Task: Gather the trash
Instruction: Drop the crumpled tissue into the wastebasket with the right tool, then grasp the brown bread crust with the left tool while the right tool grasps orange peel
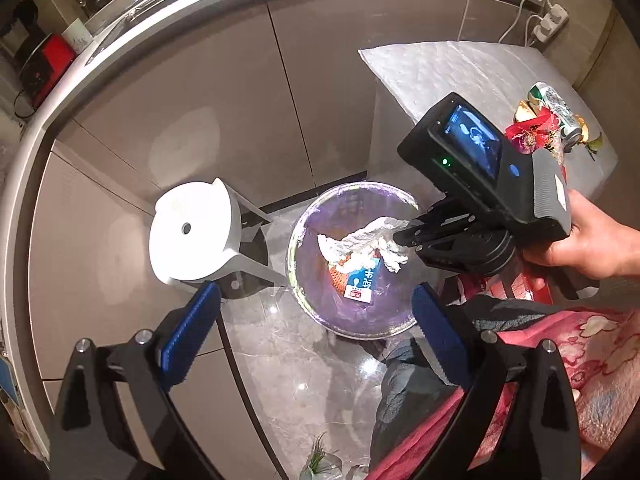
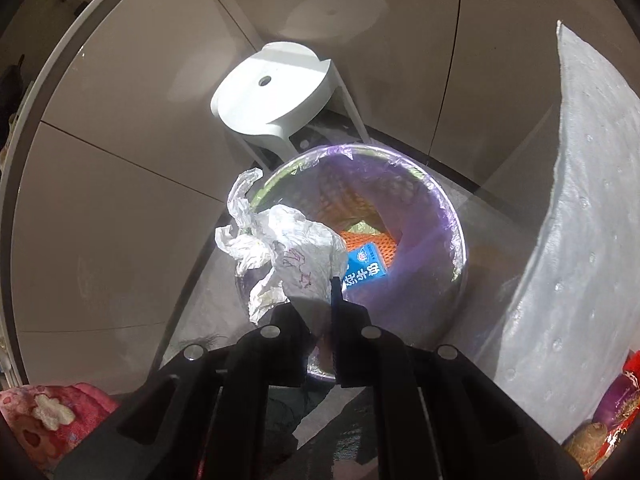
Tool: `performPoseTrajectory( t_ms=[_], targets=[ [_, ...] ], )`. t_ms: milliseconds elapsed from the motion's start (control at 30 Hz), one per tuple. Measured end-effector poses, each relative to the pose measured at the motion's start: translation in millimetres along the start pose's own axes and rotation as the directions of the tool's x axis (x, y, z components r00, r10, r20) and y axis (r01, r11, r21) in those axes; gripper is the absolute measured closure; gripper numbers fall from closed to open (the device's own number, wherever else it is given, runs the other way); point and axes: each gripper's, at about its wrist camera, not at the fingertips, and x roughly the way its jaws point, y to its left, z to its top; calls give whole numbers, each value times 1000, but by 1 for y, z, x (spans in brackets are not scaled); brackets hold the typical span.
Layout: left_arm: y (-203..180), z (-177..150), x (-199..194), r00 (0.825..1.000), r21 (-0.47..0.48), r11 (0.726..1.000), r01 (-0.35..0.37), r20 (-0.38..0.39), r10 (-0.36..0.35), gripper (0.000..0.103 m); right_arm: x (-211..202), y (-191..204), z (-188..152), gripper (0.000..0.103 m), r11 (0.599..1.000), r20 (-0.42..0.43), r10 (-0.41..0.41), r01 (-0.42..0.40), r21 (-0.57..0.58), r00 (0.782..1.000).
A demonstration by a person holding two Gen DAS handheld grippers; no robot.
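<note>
Right now my right gripper (image 2: 320, 300) pinches a crumpled white plastic bag (image 2: 280, 256), which hangs over the near rim of the purple-lined bin (image 1: 308, 308). Inside the bin lie a blue milk carton (image 2: 366, 266) and orange netting (image 2: 368, 240). My left gripper (image 1: 316, 344) hangs above the bin, jaws spread wide and empty; a white stool (image 1: 192, 232) stands just beside the bin.
</note>
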Motion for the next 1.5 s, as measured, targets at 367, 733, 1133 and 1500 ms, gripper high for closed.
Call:
performPoseTrajectory(
  t_ms=[367, 733, 1133, 1500],
  targets=[
    [-7, 14, -8, 999, 15, 1000, -15, 34, 14, 11, -26, -6, 2, 44, 1000, 61, -4, 4, -6, 998],
    [-47, 59, -27, 989, 89, 993, 83, 116, -93, 7, -171, -91, -50, 29, 959, 342, -182, 90, 267, 922],
    [-201, 103, 19, 965, 309, 923, 231, 51, -259, 7, -272, -230, -196, 22, 714, 301, -501, 191, 673, 812],
    [-269, 111, 98, 953, 252, 920, 300, -128, -276, 27, -279, -302, -272, 22, 628, 270, -495, 125, 768, 826]
  ],
)
